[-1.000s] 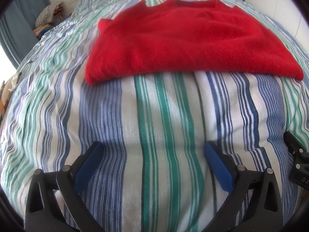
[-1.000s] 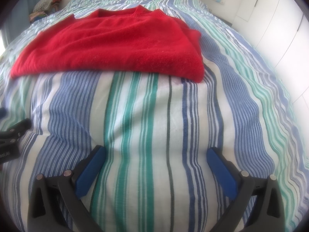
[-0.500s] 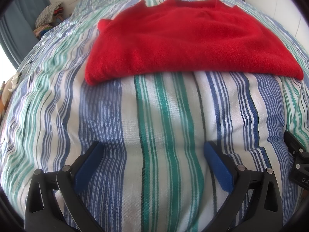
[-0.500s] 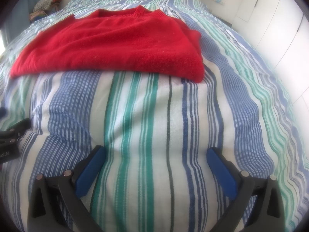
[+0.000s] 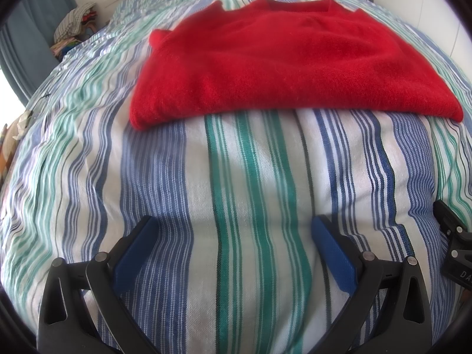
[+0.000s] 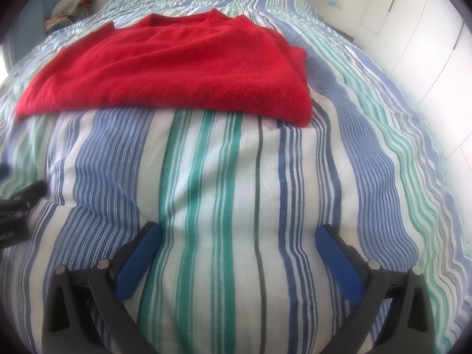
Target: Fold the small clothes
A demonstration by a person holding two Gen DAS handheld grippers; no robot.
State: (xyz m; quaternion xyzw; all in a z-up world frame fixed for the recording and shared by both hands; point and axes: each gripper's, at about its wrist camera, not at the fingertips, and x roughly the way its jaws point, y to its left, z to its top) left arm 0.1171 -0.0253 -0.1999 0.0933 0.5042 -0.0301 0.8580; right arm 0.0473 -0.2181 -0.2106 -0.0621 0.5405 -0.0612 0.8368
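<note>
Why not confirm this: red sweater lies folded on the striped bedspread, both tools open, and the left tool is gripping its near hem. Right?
Not quite. The left tool grips nothing: in the left wrist view it is open over bare striped bedspread, short of the red sweater. The right tool is open too.

Item before you: one fuzzy red knit sweater (image 5: 283,62) (image 6: 177,70), folded into a broad flat rectangle. It lies flat on the blue-, green- and white-striped bedspread (image 5: 253,194) (image 6: 212,194), ribbed neckline toward the bedspread's far end, folded edge facing you, sleeves tucked under.
</note>
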